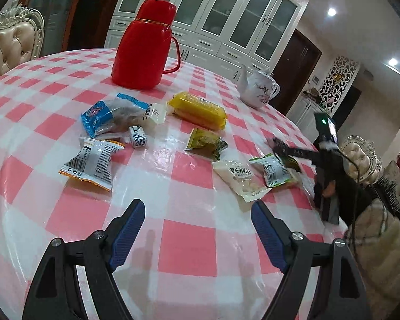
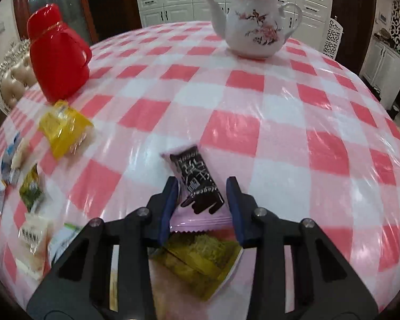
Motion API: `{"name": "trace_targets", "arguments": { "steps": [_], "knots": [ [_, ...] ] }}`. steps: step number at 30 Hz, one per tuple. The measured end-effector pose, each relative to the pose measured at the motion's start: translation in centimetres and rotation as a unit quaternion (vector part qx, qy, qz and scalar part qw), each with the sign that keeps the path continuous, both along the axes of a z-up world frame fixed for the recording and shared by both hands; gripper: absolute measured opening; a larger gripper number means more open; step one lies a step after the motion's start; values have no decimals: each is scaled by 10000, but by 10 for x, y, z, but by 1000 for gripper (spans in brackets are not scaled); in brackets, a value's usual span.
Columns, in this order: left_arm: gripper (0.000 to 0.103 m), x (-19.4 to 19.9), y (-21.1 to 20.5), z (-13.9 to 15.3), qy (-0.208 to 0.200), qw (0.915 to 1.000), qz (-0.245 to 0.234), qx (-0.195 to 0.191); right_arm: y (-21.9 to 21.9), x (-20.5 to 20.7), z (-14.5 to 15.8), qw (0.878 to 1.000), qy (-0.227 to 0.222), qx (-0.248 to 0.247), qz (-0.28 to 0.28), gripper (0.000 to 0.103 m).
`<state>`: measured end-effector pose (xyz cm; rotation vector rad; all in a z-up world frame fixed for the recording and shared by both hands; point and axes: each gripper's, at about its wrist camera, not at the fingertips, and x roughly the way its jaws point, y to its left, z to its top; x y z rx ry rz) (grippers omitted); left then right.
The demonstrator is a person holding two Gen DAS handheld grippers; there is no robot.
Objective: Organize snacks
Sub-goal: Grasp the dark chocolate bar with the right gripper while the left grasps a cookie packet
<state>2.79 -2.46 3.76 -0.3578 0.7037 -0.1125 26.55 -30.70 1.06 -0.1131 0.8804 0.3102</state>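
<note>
Several snack packets lie on the pink checked table (image 1: 173, 240). In the left wrist view I see a blue packet (image 1: 106, 114), a yellow packet (image 1: 197, 109), a white-and-orange packet (image 1: 93, 162), a green packet (image 1: 205, 144) and a white packet (image 1: 242, 181). My left gripper (image 1: 197, 218) is open and empty above the cloth. My right gripper (image 2: 202, 194) is part open, its jaws either side of a black-and-pink packet (image 2: 197, 184) without touching it. A green-yellow packet (image 2: 200, 261) lies under that gripper. The right gripper also shows in the left wrist view (image 1: 277, 144).
A red thermos (image 1: 144, 45) stands at the back left and a white floral teapot (image 2: 253, 24) at the back right. Padded chairs (image 1: 10, 42) stand around the table. A small blue-and-white sweet (image 1: 137, 137) lies by the blue packet.
</note>
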Motion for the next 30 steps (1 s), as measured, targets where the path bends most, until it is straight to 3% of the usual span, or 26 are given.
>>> {"name": "trace_targets", "arguments": {
  "steps": [7, 9, 13, 17, 20, 24, 28, 29, 30],
  "knots": [
    [83, -3, -4, 3, -17, 10000, -24, 61, 17, -93, 4, 9982, 90, 515, -295, 41],
    [83, -3, -7, 3, -17, 9999, -81, 139, 44, -125, 6, 9965, 166, 819, 54, 41],
    [83, -6, -2, 4, -56, 9999, -7, 129, 86, -171, 16, 9945, -183, 863, 564, 41],
    [83, -4, 2, 1, 96, 9998, -47, 148, 59, -189, 31, 9898, -629, 1273, -66, 41],
    [83, -3, -4, -4, 199, 9994, -95, 281, 28, -196, 30, 9847, -612, 1573, -439, 41],
    [83, -3, -19, -8, 226, 9976, -301, 575, 11, -202, 24, 9867, -390, 1518, -425, 41],
    [83, -3, -30, -11, 242, 9954, -464, 808, 11, -208, 22, 9953, -257, 915, -200, 43],
    [83, -3, -31, -12, 250, 9951, -485, 821, 11, -208, 21, 9962, -235, 829, -142, 46],
    [83, -3, -31, -12, 257, 9951, -502, 808, 11, -209, 20, 9969, -232, 750, -66, 56]
  ]
}}
